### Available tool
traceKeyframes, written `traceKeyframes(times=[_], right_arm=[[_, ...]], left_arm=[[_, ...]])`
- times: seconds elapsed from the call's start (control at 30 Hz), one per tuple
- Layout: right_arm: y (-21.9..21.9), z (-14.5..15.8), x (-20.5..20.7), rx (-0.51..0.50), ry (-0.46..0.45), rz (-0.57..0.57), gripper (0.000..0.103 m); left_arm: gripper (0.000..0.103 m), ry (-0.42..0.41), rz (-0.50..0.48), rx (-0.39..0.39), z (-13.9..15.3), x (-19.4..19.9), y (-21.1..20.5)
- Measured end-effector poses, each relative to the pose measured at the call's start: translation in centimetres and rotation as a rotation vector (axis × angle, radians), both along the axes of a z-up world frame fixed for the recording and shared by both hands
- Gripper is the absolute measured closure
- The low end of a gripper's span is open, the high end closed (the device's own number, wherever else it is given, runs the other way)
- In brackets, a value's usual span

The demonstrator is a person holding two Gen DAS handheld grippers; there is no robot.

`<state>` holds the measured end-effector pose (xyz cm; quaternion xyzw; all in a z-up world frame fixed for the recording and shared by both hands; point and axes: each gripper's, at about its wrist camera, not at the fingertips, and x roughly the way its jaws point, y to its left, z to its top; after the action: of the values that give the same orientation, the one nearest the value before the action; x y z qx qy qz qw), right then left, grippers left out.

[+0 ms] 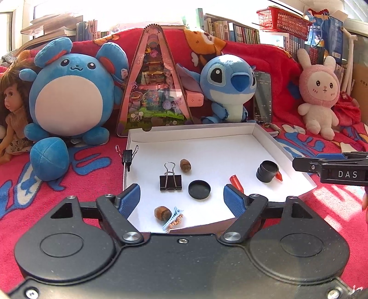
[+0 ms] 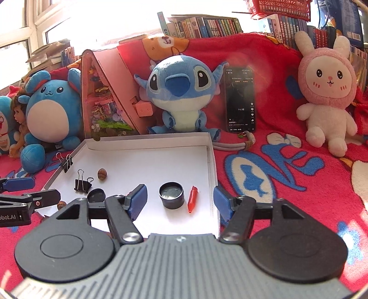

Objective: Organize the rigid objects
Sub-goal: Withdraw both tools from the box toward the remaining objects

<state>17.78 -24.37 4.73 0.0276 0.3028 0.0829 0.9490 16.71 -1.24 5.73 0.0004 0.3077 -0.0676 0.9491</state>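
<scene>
A shallow white box [image 1: 195, 135] lies on a red blanket and holds small items. In the left wrist view my left gripper [image 1: 181, 200] is open over its near part, with a black round lid [image 1: 199, 189] lying below between the blue pads, untouched. A black binder clip [image 1: 170, 181], two brown nuts [image 1: 185, 165] and a blue hair clip [image 1: 173, 217] lie around it. In the right wrist view my right gripper [image 2: 180, 200] is open; a black lidless jar [image 2: 171, 195] and a red pointed cap [image 2: 192, 199] sit between its fingers, apart from both pads.
A second binder clip [image 1: 128, 156] grips the box's left wall. Plush toys [image 1: 69, 92], a doll [image 1: 11, 110], a pink triangular toy house [image 1: 154, 87] and a phone [image 2: 240, 101] stand behind the box. Books and a red basket [image 1: 283, 19] line the back.
</scene>
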Motion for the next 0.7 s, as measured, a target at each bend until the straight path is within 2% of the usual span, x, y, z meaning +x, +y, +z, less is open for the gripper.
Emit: traceKeyframes(times=[0.13, 0.33, 0.7], right_arm=[[0.0, 0.2, -1.8, -0.01, -0.026, 0.022, 0.018], [-0.1, 0.0, -4.7, -0.022, -0.049, 0.048, 0.014], [-0.2, -2.4, -10.4, -0.078, -0.074, 0.075, 0.009]], left_arm=[[0.023, -0.002, -0.018, -0.012, 0.0, -1.8, 0.3], [0.021, 0.003, -0.048, -0.016, -0.4, -4.6, 0.6], [0.02, 0.046, -0.132, -0.057, -2.1, -11.1, -0.1]])
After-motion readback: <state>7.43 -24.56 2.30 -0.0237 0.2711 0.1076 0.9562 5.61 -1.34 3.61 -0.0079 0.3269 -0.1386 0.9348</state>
